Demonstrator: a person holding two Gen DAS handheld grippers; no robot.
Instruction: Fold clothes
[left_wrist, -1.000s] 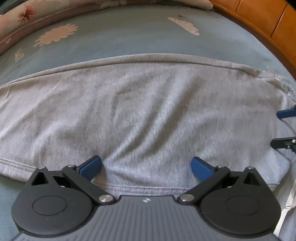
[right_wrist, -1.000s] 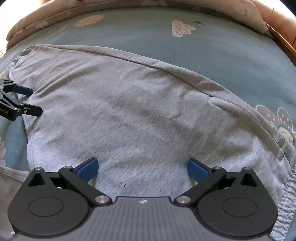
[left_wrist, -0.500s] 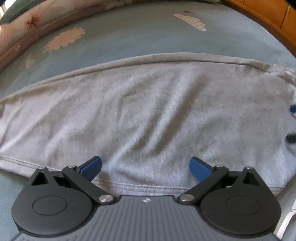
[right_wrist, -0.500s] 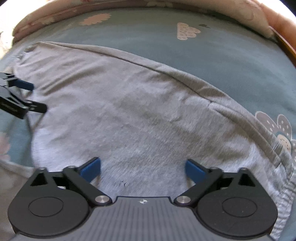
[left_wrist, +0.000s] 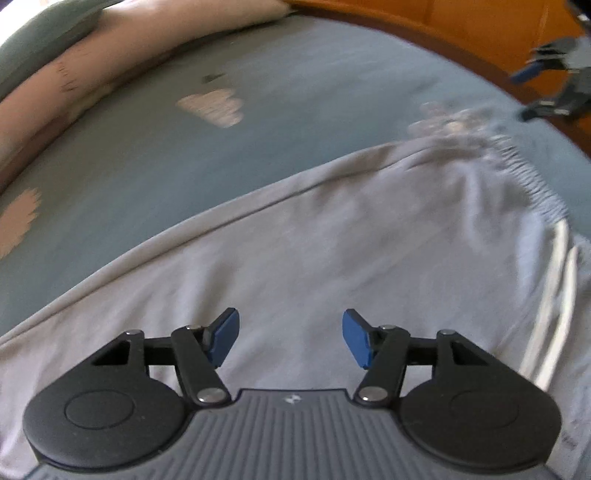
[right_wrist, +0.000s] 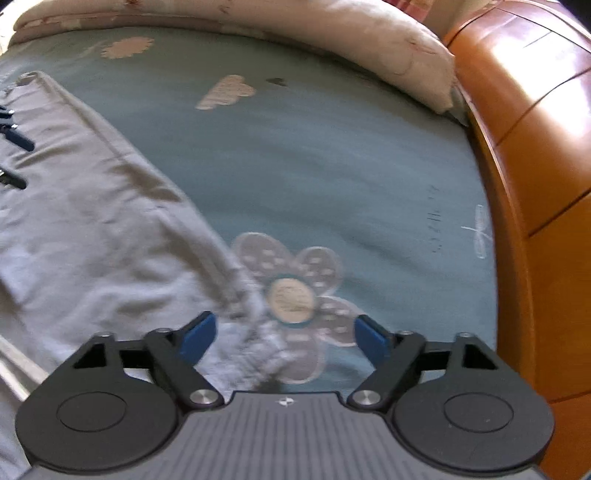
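Across the lower left wrist frame, soft grey knit garment (left_wrist: 332, 258) with gathered elastic waistband on teal flower-print bedsheet (left_wrist: 277, 110), left gripper (left_wrist: 290, 338) spread empty above it, right gripper (right_wrist: 284, 338) likewise open over waistband edge, glossy orange wooden bedframe (right_wrist: 535, 147) at right.

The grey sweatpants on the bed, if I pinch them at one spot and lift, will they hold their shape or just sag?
The grey sweatpants would probably sag: the thin knit lies wrinkled and follows the bedspread. They look light, so one gripper should likely lift them. The gathered waistband seems thicker, perhaps a firmer hold.
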